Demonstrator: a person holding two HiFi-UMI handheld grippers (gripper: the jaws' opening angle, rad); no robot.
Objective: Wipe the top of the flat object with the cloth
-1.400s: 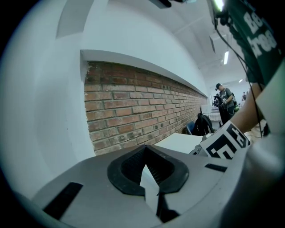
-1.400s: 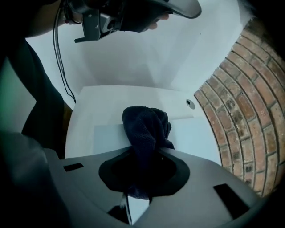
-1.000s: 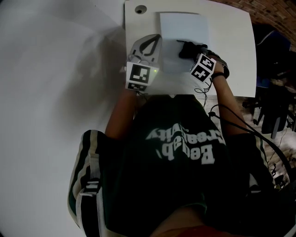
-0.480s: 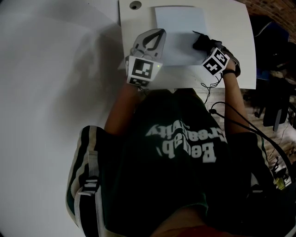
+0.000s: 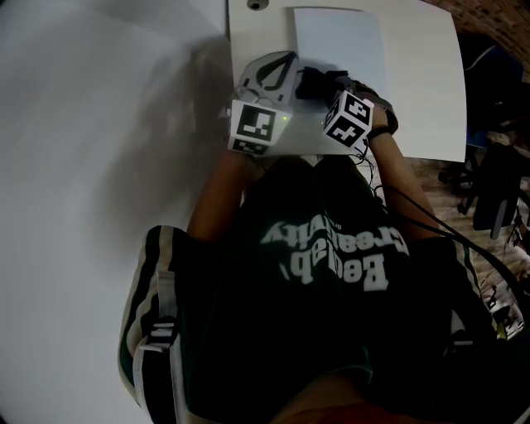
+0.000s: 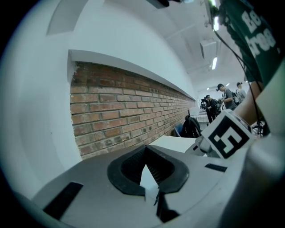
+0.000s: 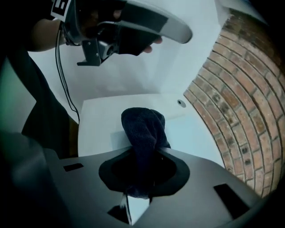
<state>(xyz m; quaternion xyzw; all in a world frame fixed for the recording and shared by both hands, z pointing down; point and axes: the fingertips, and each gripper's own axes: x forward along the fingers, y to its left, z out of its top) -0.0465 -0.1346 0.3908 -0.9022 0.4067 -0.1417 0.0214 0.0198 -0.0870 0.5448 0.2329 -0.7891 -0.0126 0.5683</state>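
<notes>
The flat object (image 5: 341,43) is a pale sheet lying on the white table (image 5: 422,91). My right gripper (image 5: 321,84) is shut on a dark cloth (image 5: 313,81), which rests on the sheet's near left part. In the right gripper view the cloth (image 7: 144,127) bulges up out of the jaws, with the sheet (image 7: 196,133) beyond it. My left gripper (image 5: 286,60) lies just left of the sheet, jaws together with nothing in them. In the left gripper view the left gripper (image 6: 147,153) points toward a brick wall.
A round hole (image 5: 253,4) sits in the table's far left corner. A brick wall (image 6: 120,116) runs behind the table. Dark chairs and bags (image 5: 497,190) stand to the right, and cables (image 5: 414,215) trail from my right hand. People stand far off (image 6: 227,95).
The right gripper carried the cloth to the sheet's right edge, then back across to its left part, close to the left gripper. The left gripper has stayed put.
</notes>
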